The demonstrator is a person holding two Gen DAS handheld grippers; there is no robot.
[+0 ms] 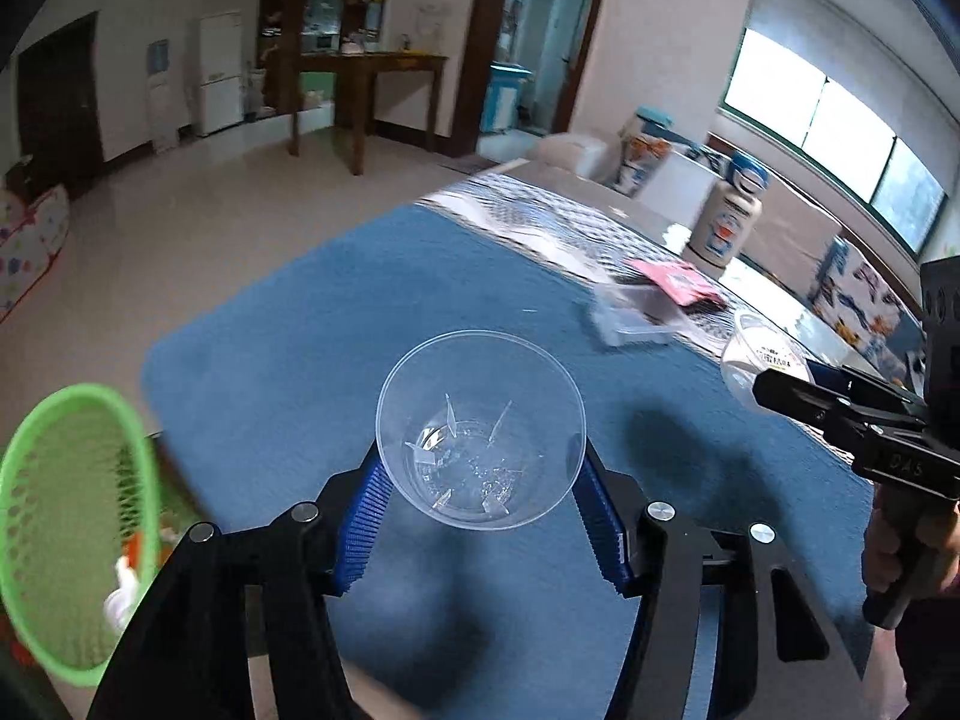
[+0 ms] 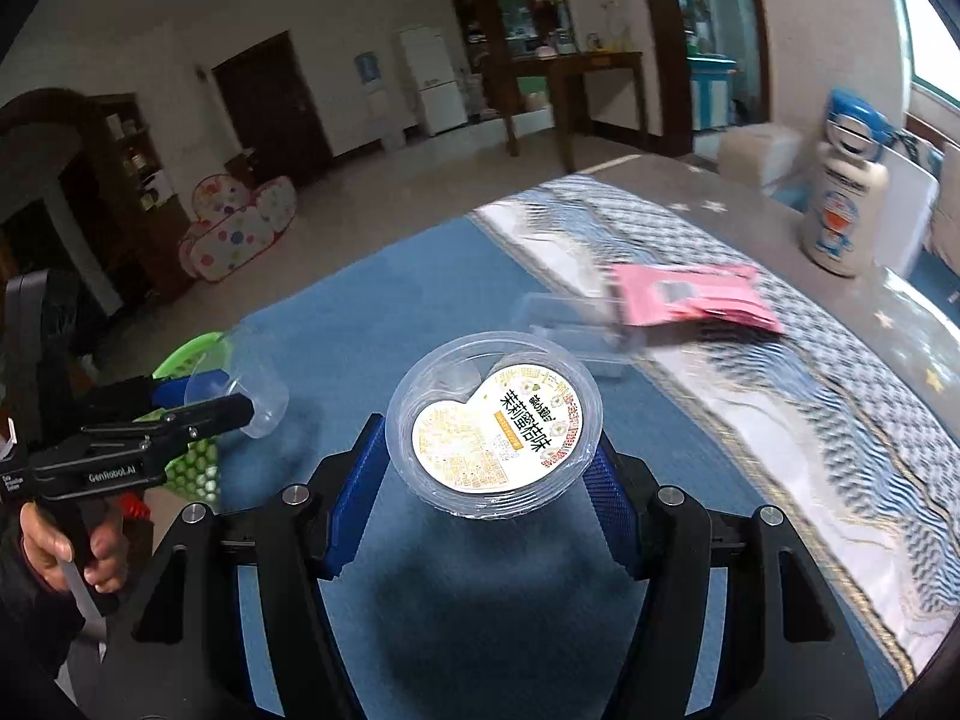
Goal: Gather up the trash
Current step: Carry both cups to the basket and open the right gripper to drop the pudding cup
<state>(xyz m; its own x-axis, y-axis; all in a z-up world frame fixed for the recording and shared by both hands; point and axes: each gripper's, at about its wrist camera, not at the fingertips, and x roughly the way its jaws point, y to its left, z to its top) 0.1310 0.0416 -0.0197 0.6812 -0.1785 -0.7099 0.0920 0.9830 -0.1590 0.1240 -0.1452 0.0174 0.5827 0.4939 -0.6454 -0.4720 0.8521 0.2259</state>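
The left tool (image 1: 480, 498) is gripping a clear plastic cup (image 1: 480, 429) between its blue fingers (image 1: 363, 525), holding it above the blue mat (image 1: 288, 324) that is covering the desk (image 2: 750, 210). The right tool (image 2: 489, 492) is clamping a lidded cup (image 2: 493, 423) with a printed label, its blue fingers (image 2: 354, 510) pressing on both sides. A green basket (image 1: 72, 534) is sitting off the mat's left edge. A pink packet (image 2: 696, 294) and a clear box (image 2: 576, 330) are lying farther back, near a white bottle (image 2: 843, 204)
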